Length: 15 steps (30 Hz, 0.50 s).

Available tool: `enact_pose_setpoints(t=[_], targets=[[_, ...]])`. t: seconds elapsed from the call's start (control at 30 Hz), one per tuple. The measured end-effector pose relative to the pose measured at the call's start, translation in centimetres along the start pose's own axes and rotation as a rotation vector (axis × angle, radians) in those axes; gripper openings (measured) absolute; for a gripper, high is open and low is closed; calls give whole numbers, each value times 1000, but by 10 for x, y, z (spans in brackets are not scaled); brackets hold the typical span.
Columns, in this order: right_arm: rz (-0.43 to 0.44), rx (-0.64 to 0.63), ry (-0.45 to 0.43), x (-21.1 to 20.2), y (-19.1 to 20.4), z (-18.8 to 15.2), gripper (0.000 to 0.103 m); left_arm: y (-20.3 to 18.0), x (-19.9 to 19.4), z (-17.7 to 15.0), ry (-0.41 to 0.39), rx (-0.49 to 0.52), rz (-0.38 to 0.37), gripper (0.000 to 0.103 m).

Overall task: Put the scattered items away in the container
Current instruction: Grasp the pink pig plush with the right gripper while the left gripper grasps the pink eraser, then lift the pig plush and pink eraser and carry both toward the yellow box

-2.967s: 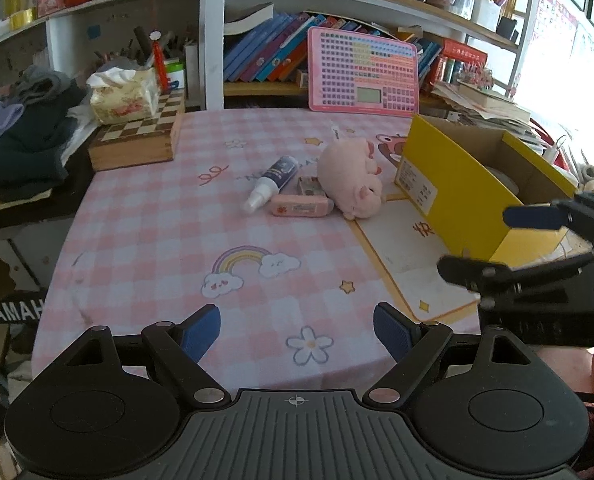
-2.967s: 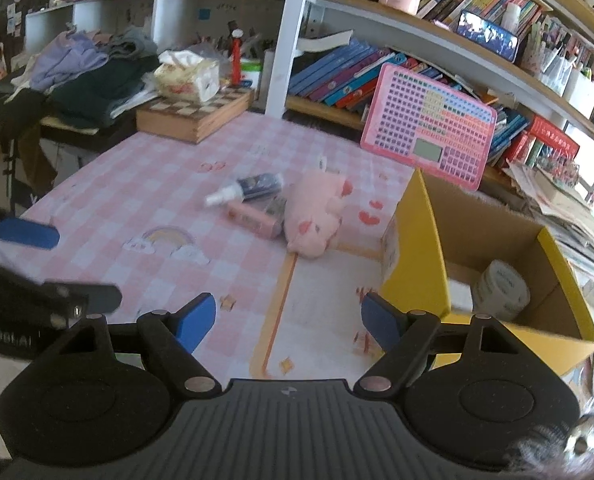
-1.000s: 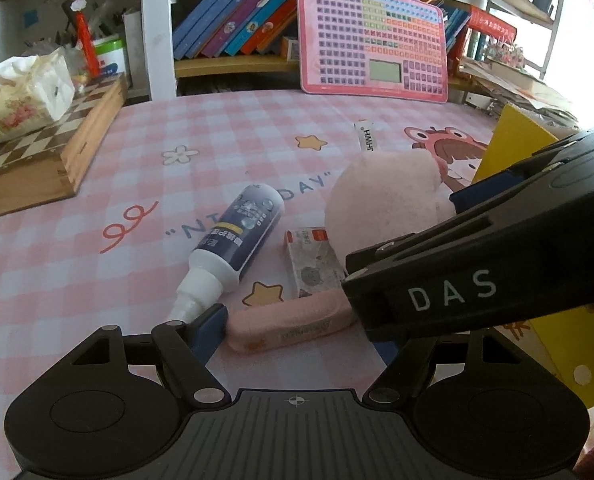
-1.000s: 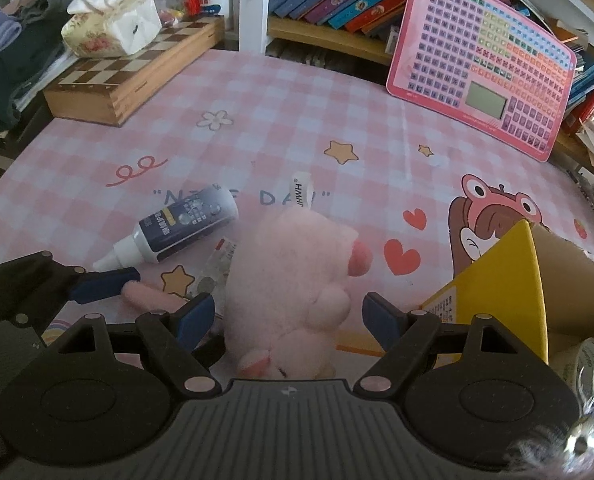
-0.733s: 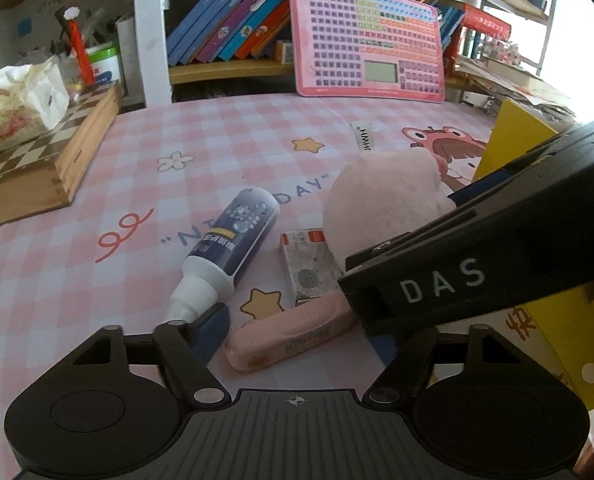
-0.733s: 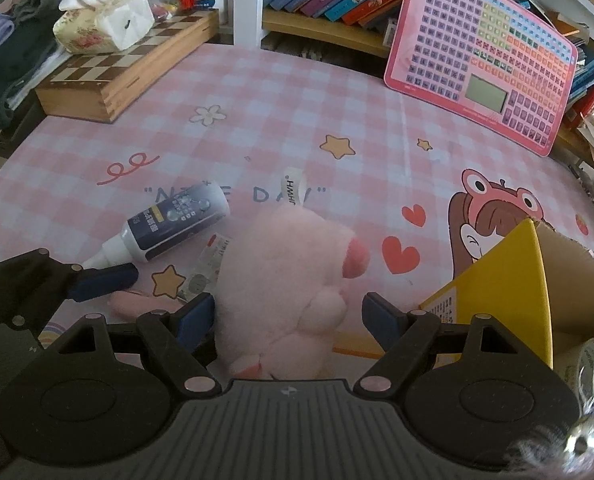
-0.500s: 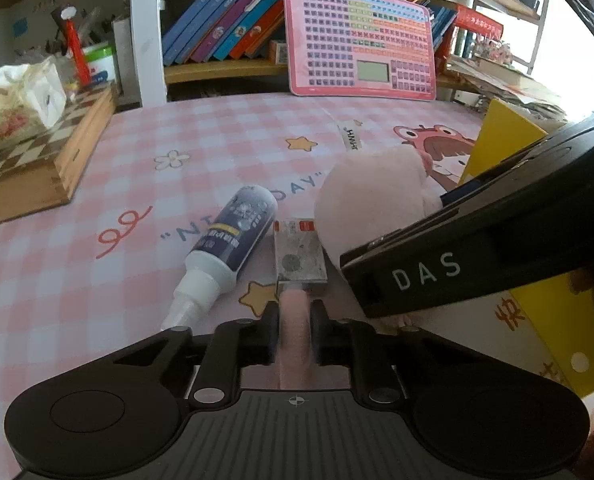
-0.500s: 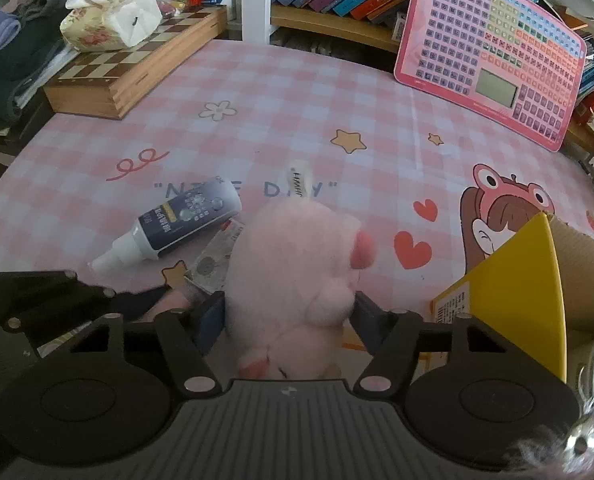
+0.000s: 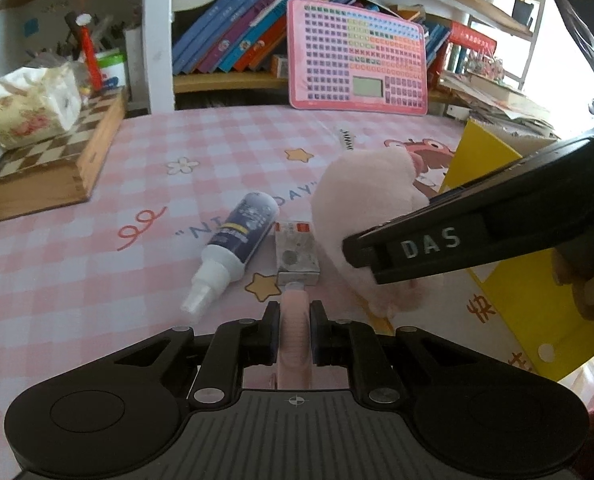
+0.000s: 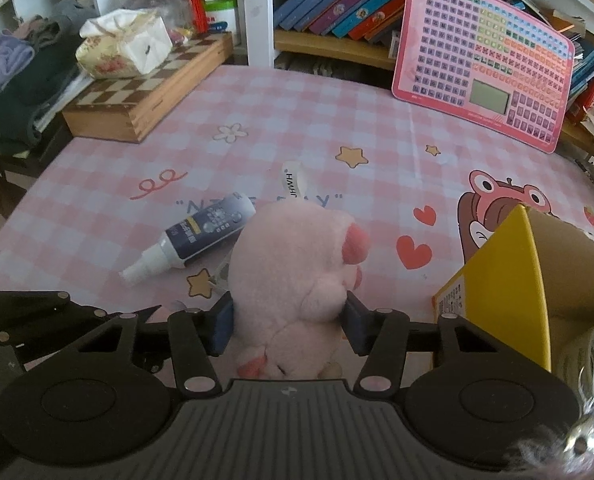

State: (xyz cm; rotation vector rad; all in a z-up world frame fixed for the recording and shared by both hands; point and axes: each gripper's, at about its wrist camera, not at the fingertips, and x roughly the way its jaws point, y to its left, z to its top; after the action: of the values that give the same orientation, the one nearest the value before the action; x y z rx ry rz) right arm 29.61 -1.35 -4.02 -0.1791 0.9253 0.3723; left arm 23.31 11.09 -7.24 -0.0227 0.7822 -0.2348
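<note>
My left gripper [image 9: 293, 322] is shut on a slim pink case [image 9: 295, 332], held just above the pink checked tablecloth. In front of it lie a small grey packet [image 9: 297, 254] and a dark blue spray bottle [image 9: 235, 246]. My right gripper [image 10: 285, 322] has the pink plush pig [image 10: 293, 268] between its jaws, which are closing, with the blue pads pressing into its sides. The pink plush pig [image 9: 367, 208] and the black right gripper body appear on the right of the left wrist view. The yellow cardboard box [image 10: 513, 276] stands open to the right, with a tape roll [image 10: 593, 352] inside.
A wooden chessboard box [image 10: 149, 92] with a tissue pack [image 10: 125, 46] on it sits at the far left. A pink keyboard toy [image 10: 483, 60] leans against the bookshelf at the back. A pile of clothes [image 10: 21, 80] lies off the table's left edge.
My left gripper shut on the pink case, turned it end-on and lifted it slightly. My right gripper's jaws narrowed around the plush pig until the pads touched its sides.
</note>
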Motion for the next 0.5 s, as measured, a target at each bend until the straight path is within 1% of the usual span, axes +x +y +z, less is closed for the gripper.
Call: enact_pose_setpoints(t=[0.27, 0.5], targets=[[40, 9, -25, -30, 4, -14, 52, 3, -34, -4, -38, -2, 11, 13], [49, 16, -35, -55, 8, -36, 52, 1, -68, -10, -84, 6, 16, 13]])
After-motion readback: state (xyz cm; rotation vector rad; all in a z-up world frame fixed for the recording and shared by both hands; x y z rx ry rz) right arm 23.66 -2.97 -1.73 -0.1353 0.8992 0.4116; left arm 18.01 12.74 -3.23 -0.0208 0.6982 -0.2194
